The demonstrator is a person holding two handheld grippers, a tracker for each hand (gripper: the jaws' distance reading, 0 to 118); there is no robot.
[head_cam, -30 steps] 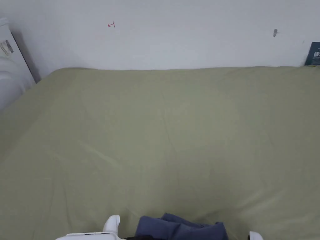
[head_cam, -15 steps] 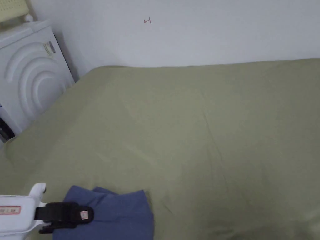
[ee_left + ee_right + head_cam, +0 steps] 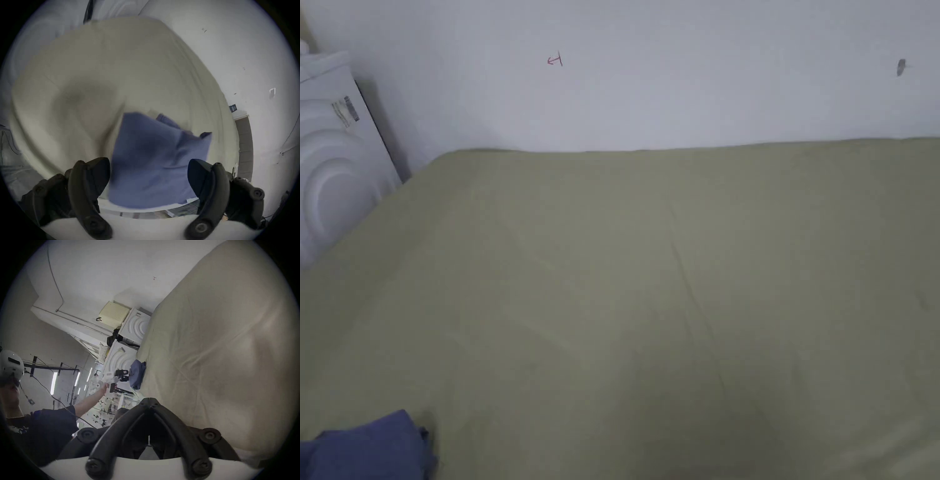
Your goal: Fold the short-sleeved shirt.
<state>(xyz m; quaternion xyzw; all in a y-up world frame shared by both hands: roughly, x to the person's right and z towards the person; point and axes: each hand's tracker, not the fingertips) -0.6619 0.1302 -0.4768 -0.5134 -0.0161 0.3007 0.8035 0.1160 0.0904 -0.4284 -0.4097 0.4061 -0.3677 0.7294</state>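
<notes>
**A:** Start at the left gripper [image 3: 148,175]. How do its jaws stand?

**B:** Spread wide, with nothing between them. In the left gripper view the blue shirt [image 3: 155,162] lies straight ahead of the gap, already folded into a compact bundle. It looks apart from the jaw tips, though the blur makes me unsure how close.

**A:** And the right gripper [image 3: 150,404]?

**B:** Its jaws are closed, tips together, holding nothing. It hangs over the bare middle of the bed [image 3: 675,281], well apart from the shirt.

**A:** So where does the shirt sit on the bed?

**B:** At the near left corner of the green sheet, close to the white appliance [image 3: 331,162]. The right gripper view shows the left gripper [image 3: 122,375] just beside the bundle [image 3: 137,374], at the bed's edge.

**A:** Which way does the bundle run?

**B:** Its longer side seems to run away from the left jaws, toward the middle of the bed.

**A:** So any next touch falls to the left?

**B:** I'd judge so; it is far nearer. The folding looks about done.
</notes>
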